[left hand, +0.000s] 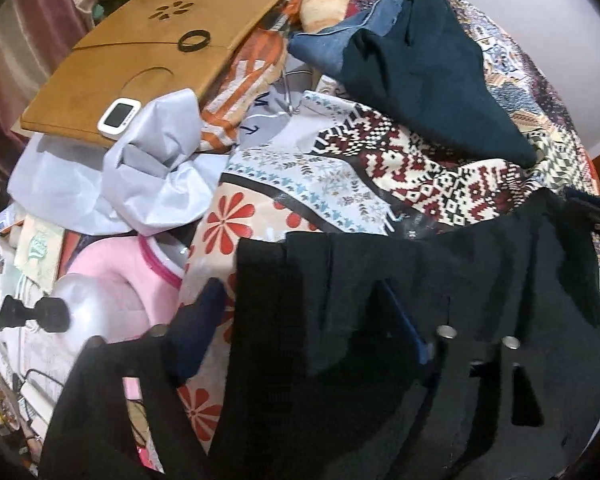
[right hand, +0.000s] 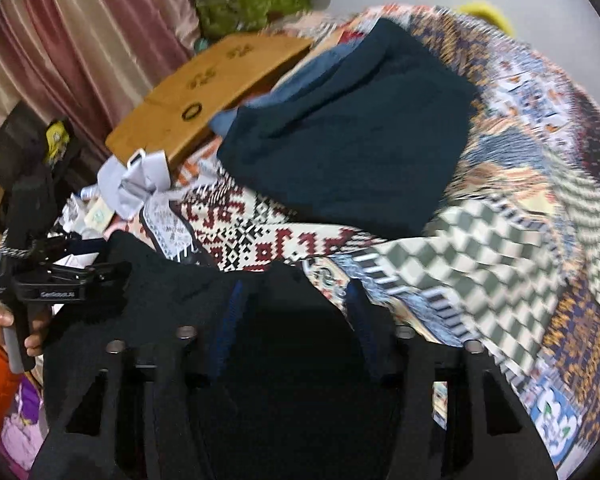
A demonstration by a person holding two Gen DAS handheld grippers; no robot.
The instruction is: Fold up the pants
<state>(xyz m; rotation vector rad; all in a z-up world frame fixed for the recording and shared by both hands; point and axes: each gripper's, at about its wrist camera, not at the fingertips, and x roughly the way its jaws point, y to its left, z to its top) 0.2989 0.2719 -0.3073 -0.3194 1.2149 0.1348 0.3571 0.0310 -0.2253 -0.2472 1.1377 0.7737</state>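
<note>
Black pants [left hand: 380, 320] hang across both views, held up over a patterned quilt [left hand: 400, 168]. My left gripper [left hand: 300, 312] has its blue-padded fingers wide apart with the pants' waistband draped between them; it also shows at the left of the right wrist view [right hand: 60, 284]. My right gripper [right hand: 296, 304] has the black pants [right hand: 172, 292] bunched between its blue fingers. Whether either pair of fingers pinches the cloth is hidden by the fabric. A folded dark teal garment [right hand: 348, 132] lies on the quilt beyond.
A wooden lap tray [left hand: 140, 60] with a small white timer [left hand: 118, 116] sits at the back left. Crumpled white paper [left hand: 156, 184], blue denim [left hand: 332, 44], a pink item [left hand: 112, 272] and clutter lie left. Curtains [right hand: 80, 40] hang behind.
</note>
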